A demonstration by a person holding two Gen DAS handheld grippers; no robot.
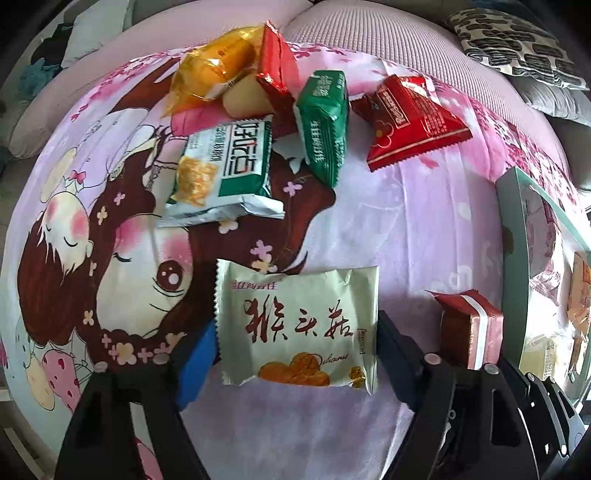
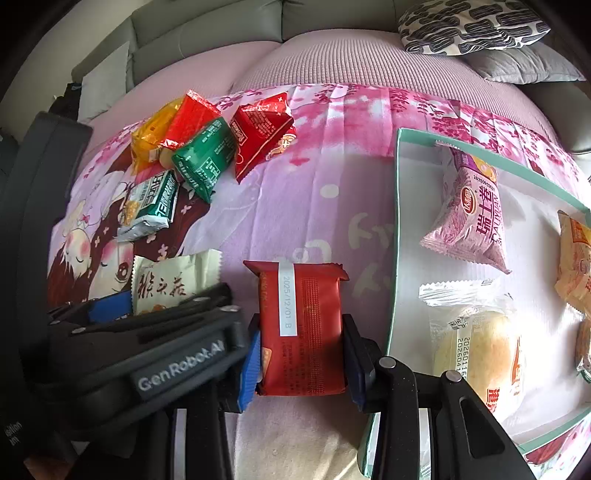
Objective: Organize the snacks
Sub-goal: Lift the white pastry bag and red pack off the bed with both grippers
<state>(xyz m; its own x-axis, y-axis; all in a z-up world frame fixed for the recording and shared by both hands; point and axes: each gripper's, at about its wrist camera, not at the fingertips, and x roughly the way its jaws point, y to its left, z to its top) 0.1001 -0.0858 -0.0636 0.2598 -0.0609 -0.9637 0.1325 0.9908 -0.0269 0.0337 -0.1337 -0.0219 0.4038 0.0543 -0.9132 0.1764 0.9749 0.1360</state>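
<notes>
My left gripper (image 1: 295, 354) is shut on a pale green snack packet (image 1: 297, 321) with red Chinese writing, its jaws pressing both side edges. My right gripper (image 2: 301, 354) is shut on a dark red snack packet (image 2: 303, 328) with a white date strip; that packet also shows in the left wrist view (image 1: 471, 338). A teal-rimmed white tray (image 2: 397, 229) lies to the right, holding a pink packet (image 2: 472, 218), a bun packet (image 2: 476, 339) and orange packets. The left gripper body (image 2: 147, 354) shows beside the right one.
A pile of snacks lies at the far left of the cartoon-print cloth (image 1: 424, 221): an orange packet (image 1: 210, 70), a white-green cracker packet (image 1: 225, 173), a green packet (image 1: 325, 122), a red packet (image 1: 410, 122). A patterned cushion (image 2: 469, 26) lies on the sofa behind.
</notes>
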